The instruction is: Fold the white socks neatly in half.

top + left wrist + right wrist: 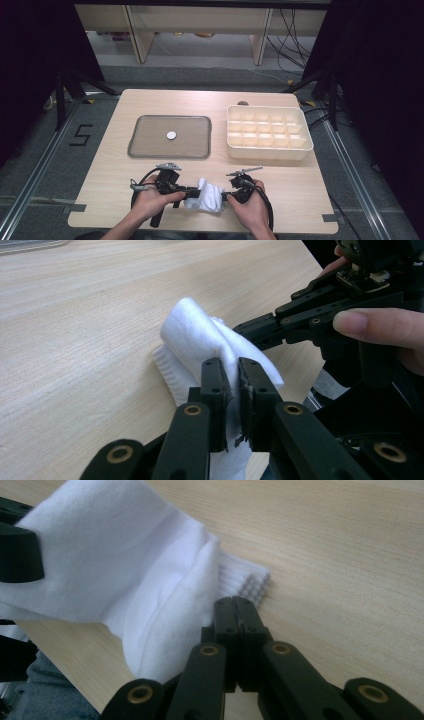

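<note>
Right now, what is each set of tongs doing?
Left tongs: shut on the white sock.
Right tongs: jaws pressed together beside the sock's white fabric; whether they pinch any of it cannot be told.

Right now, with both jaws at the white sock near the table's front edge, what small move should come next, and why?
Probably ease the right gripper and left gripper slightly apart to flatten the sock. The left jaws pinch a fold of it, and the sock sits bunched between the two grippers. The right jaws look shut against its edge, though whether they truly hold fabric is hard to tell.

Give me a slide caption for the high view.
Two hand-held grippers pinch a white sock at the table's near edge.
</note>
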